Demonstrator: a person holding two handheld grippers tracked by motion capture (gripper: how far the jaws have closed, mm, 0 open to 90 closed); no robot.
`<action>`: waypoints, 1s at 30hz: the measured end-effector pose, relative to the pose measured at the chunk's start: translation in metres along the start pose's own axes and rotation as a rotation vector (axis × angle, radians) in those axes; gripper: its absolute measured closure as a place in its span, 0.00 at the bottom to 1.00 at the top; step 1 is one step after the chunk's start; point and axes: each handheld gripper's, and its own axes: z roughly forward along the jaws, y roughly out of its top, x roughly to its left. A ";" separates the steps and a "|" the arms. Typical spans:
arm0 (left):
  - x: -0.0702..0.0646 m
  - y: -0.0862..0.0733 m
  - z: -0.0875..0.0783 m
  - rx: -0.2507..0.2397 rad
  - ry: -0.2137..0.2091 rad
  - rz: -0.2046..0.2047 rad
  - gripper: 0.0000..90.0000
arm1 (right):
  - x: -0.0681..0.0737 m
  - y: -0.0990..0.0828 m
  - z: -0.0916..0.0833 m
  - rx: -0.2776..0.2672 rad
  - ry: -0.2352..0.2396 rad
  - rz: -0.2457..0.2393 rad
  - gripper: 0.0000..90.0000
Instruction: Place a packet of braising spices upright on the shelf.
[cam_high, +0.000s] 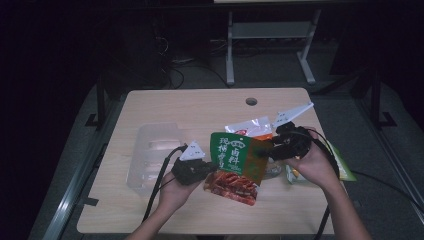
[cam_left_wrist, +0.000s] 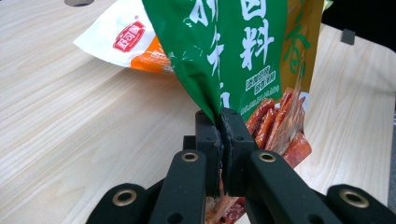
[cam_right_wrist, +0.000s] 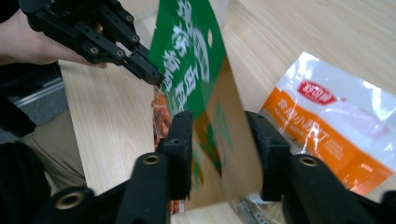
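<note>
The left gripper (cam_left_wrist: 220, 122) clenches the green pouch's (cam_high: 234, 156) edge, holding it above the table (cam_high: 150, 105) near the middle; the right gripper (cam_right_wrist: 219, 135) straddles its far-right edge, jaws released. Light, floppy, slick film — best pinched at the flat sealed margins — likely slips elsewhere.

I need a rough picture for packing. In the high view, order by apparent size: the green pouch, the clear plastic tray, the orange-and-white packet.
1. clear plastic tray: largest outline.
2. green pouch: smaller, but raised nearer the camera, so its size is flattered.
3. orange-and-white packet: smallest showing, partly hidden behind the pouch, so its rank is unsure.
</note>
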 end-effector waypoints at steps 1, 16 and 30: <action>0.000 -0.001 0.000 0.002 0.000 -0.001 0.97 | -0.001 -0.004 0.001 -0.008 0.009 0.015 0.67; -0.003 -0.001 0.000 0.022 0.020 0.012 0.97 | -0.004 -0.049 0.052 -0.031 0.062 0.096 0.86; -0.004 -0.001 -0.005 0.055 0.034 0.022 0.87 | 0.000 -0.052 0.051 -0.059 0.080 0.081 1.00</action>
